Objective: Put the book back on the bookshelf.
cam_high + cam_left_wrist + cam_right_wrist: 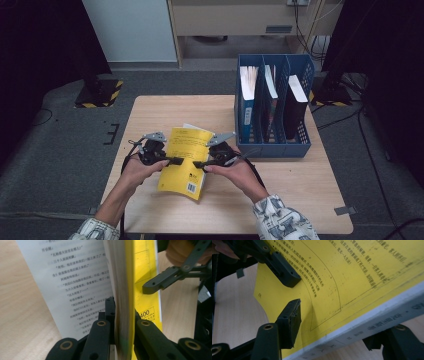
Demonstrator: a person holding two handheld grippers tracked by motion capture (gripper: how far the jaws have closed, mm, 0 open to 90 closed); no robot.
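The person's hands [142,169] come in nearest, each with a gripper, holding a yellow book [184,160] between them above the table [300,190]. The left gripper [122,322] is clenched on the book's fore edge; the right gripper [337,325] straddles the spine, its jaws not yet pressing. The book's long axis runs toward the person, and the blue file rack [272,147] stands to its right, nearer the right hand.

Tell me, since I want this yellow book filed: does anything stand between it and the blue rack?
Nothing visible does. Bare table lies between the yellow book and the blue rack; the rack's three slots each already hold books.
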